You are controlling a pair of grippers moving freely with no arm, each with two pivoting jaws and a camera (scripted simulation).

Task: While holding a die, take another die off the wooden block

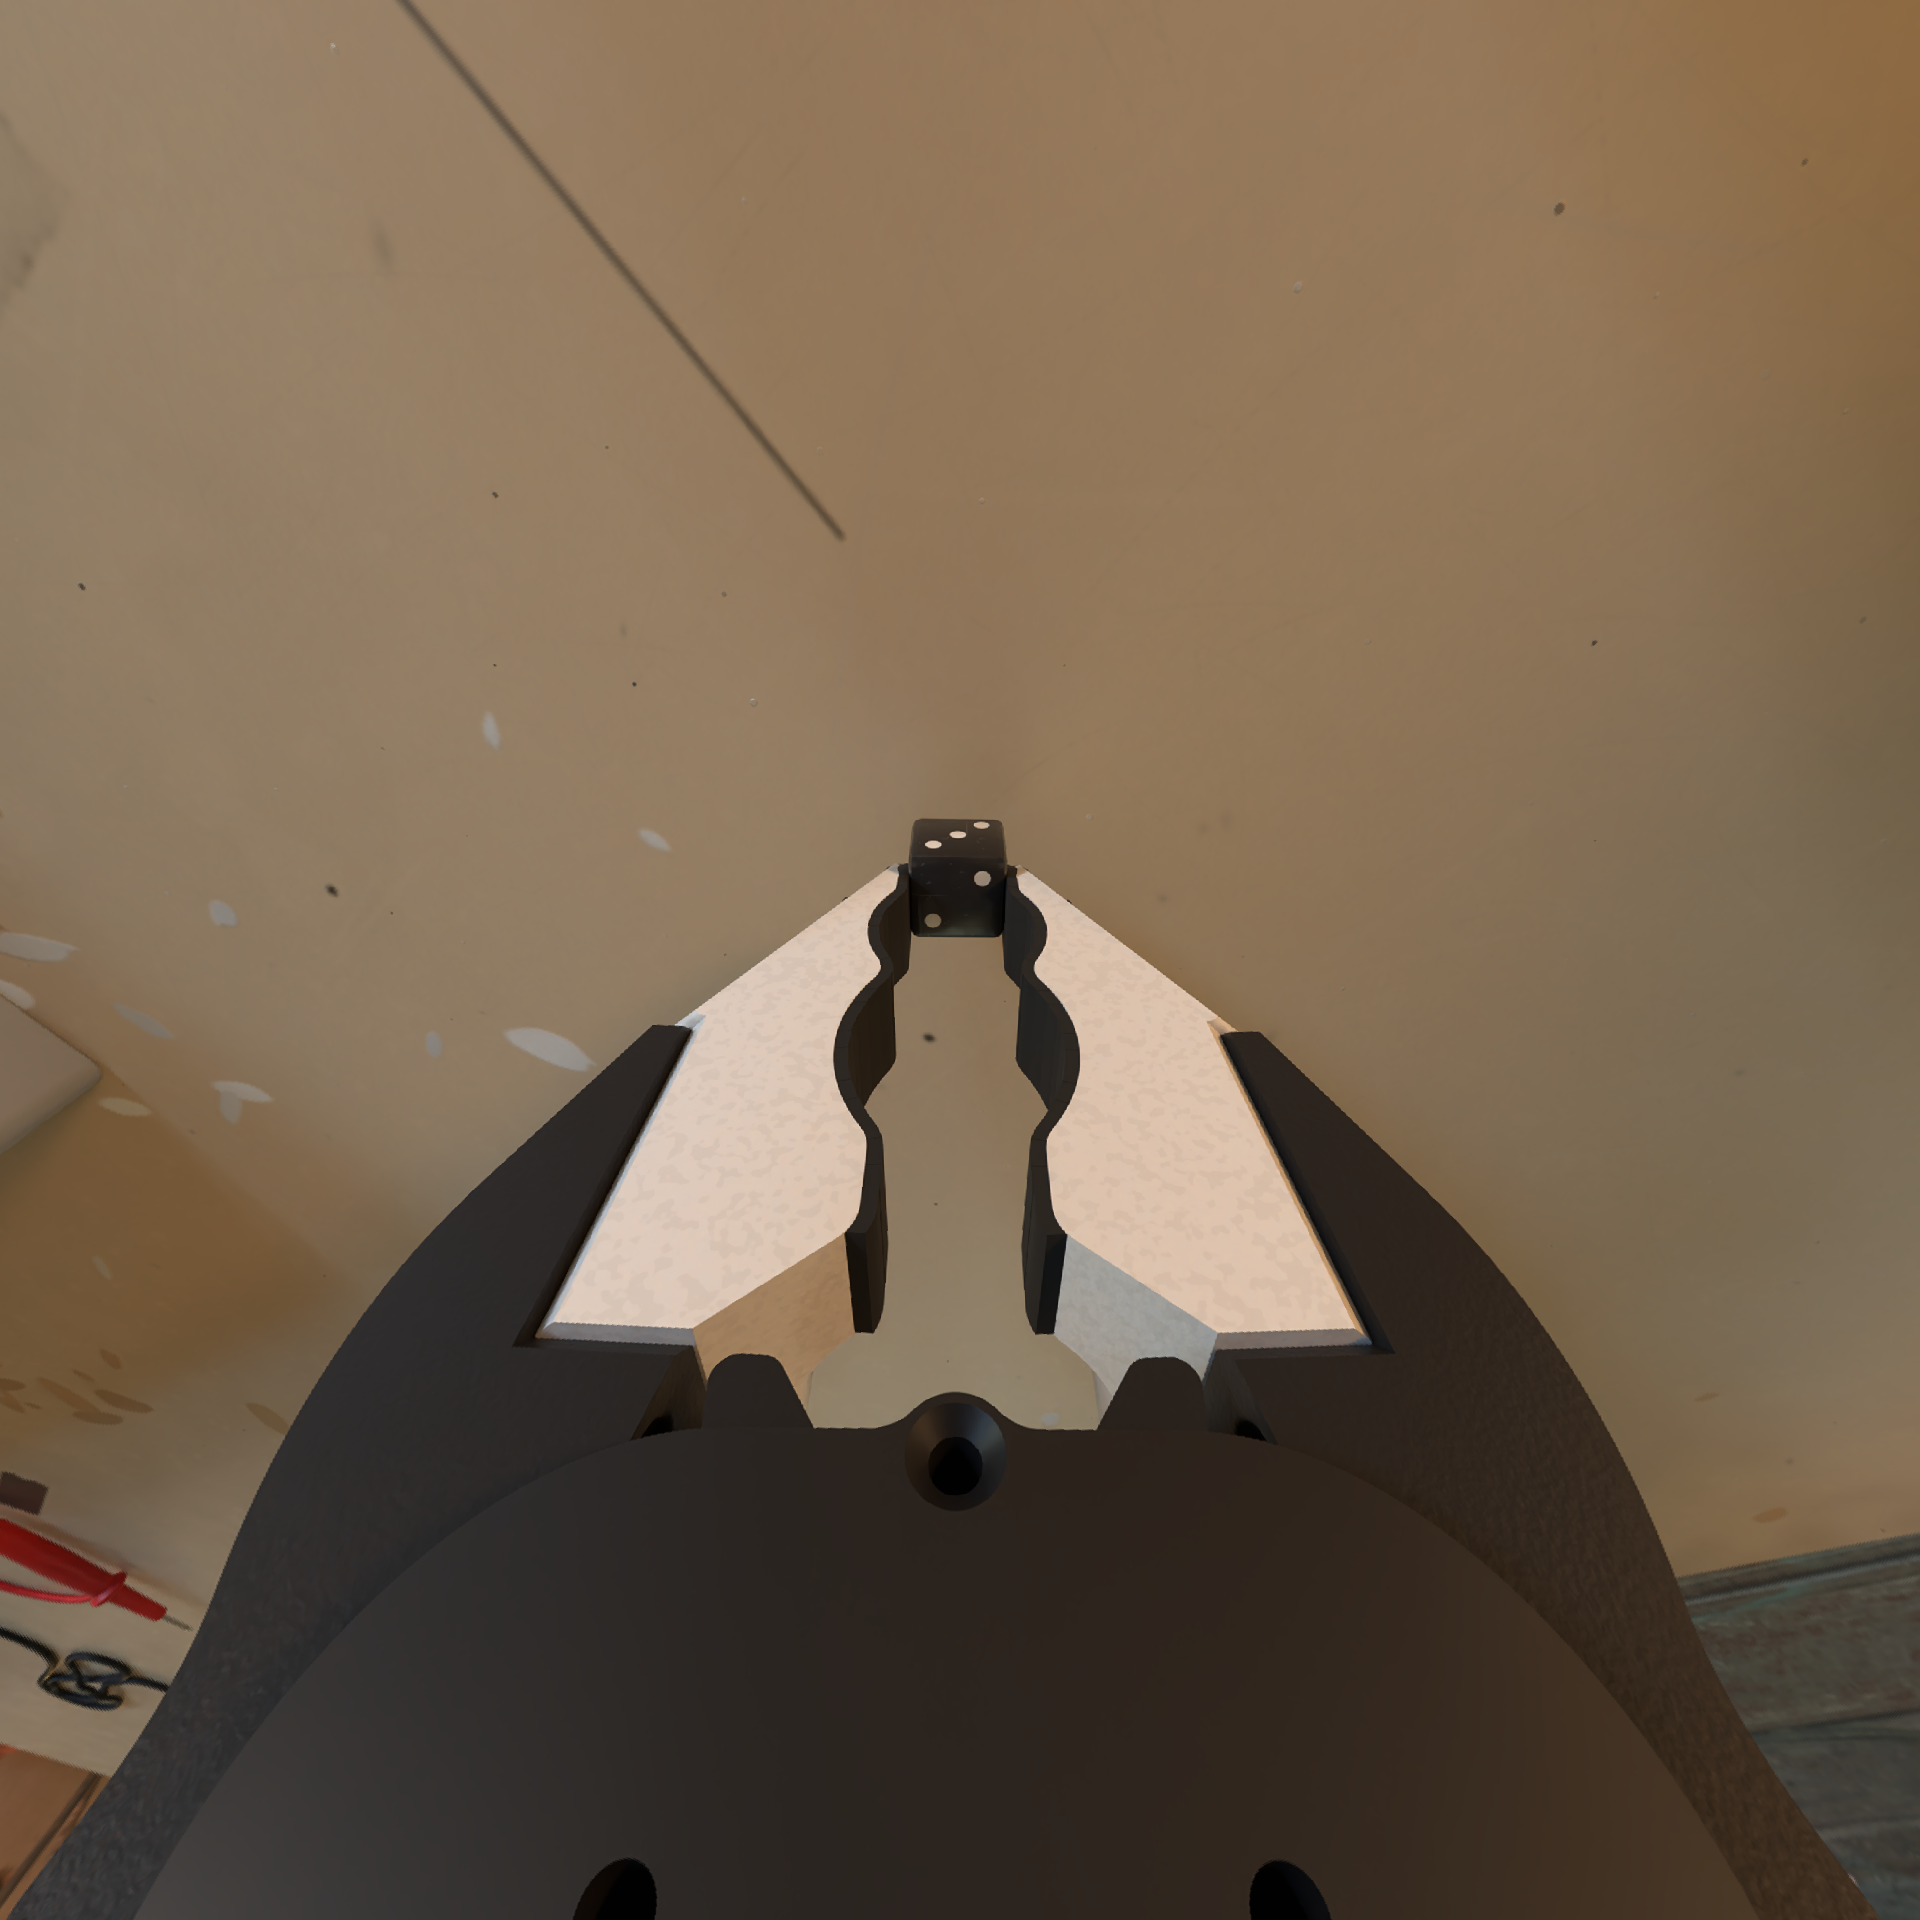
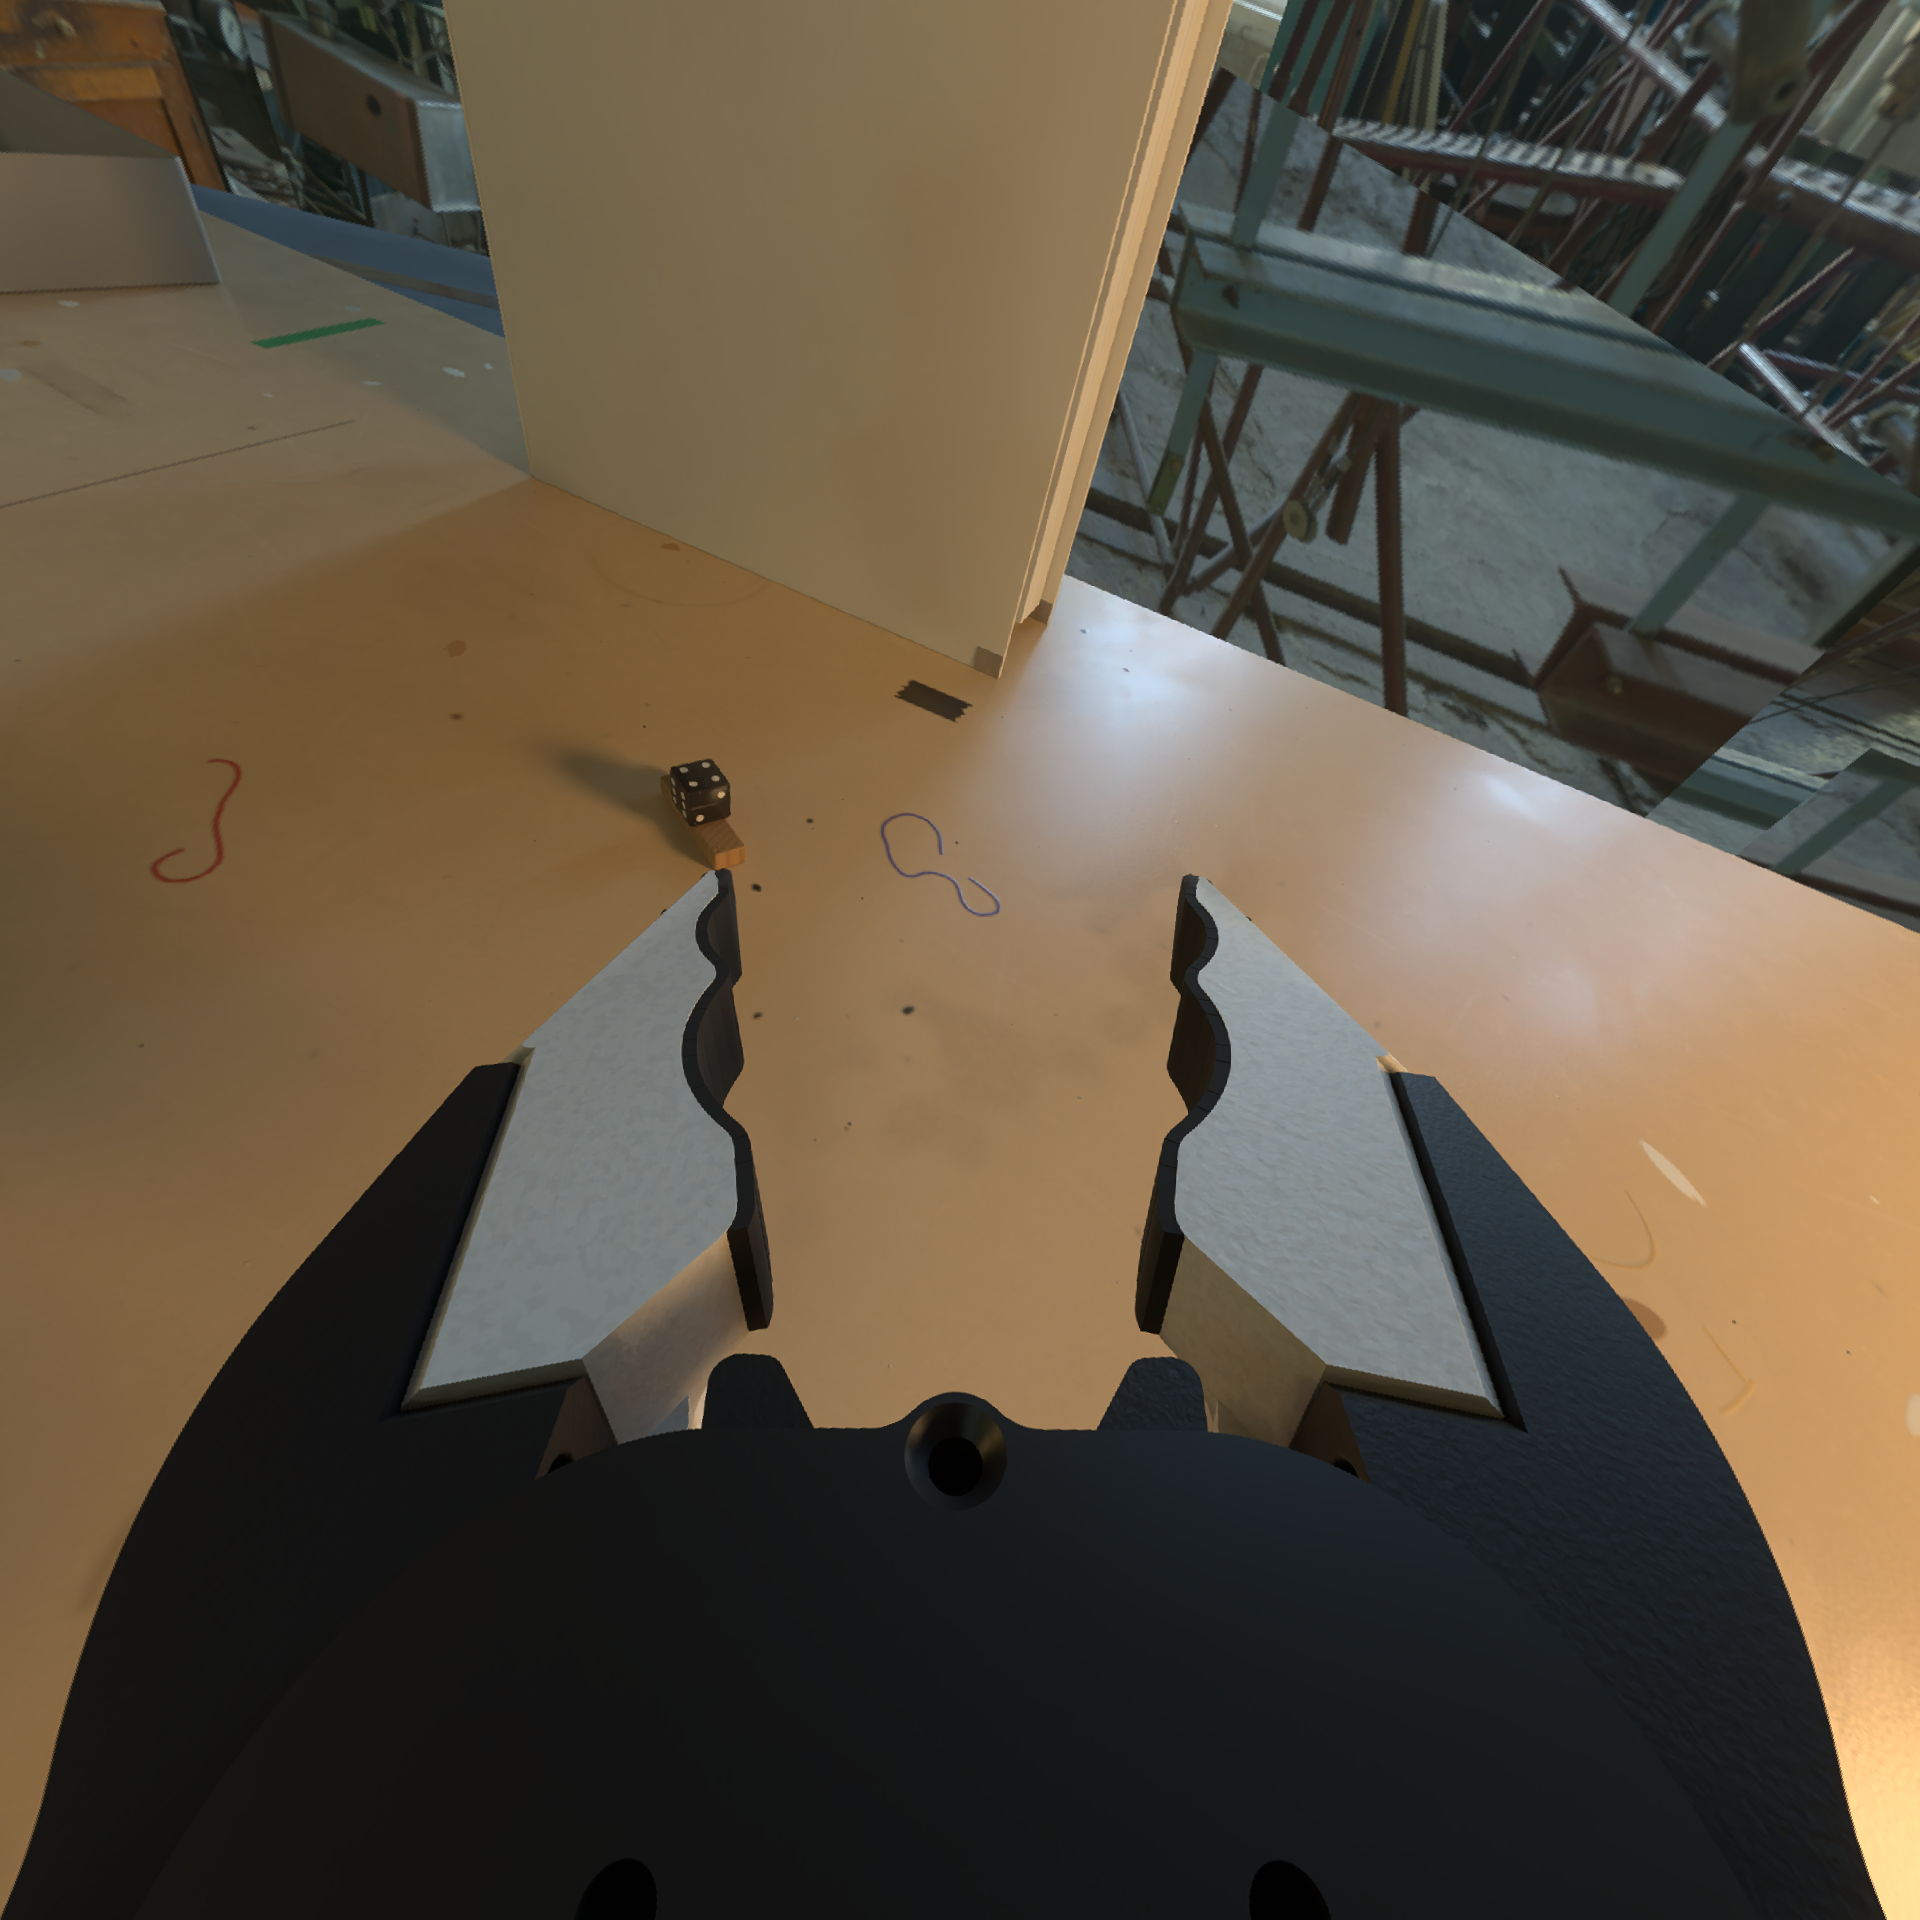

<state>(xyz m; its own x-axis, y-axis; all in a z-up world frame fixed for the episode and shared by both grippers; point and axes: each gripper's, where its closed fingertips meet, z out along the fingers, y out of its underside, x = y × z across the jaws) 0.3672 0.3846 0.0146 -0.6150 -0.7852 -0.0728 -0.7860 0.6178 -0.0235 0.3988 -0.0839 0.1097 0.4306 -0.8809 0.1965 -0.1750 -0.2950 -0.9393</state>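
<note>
In the left wrist view my left gripper (image 1: 957, 883) is shut on a black die with white pips (image 1: 957, 878), pinched at the fingertips, held over the tan table. In the right wrist view my right gripper (image 2: 956, 883) is open wide and empty above the table. A second black die (image 2: 699, 792) sits on the far end of a small wooden block (image 2: 717, 840) that lies on the table. The die and block are ahead of my left fingertip (image 2: 722, 904) and a little to its left, apart from it.
A tall pale board (image 2: 810, 312) stands upright behind the block. A blue cord loop (image 2: 935, 862) and a red cord (image 2: 203, 826) lie on the table. A dark tape strip (image 2: 932, 699) lies near the board's foot. The table edge (image 2: 1455, 727) runs at right. Red-handled probes (image 1: 73, 1569) lie at lower left.
</note>
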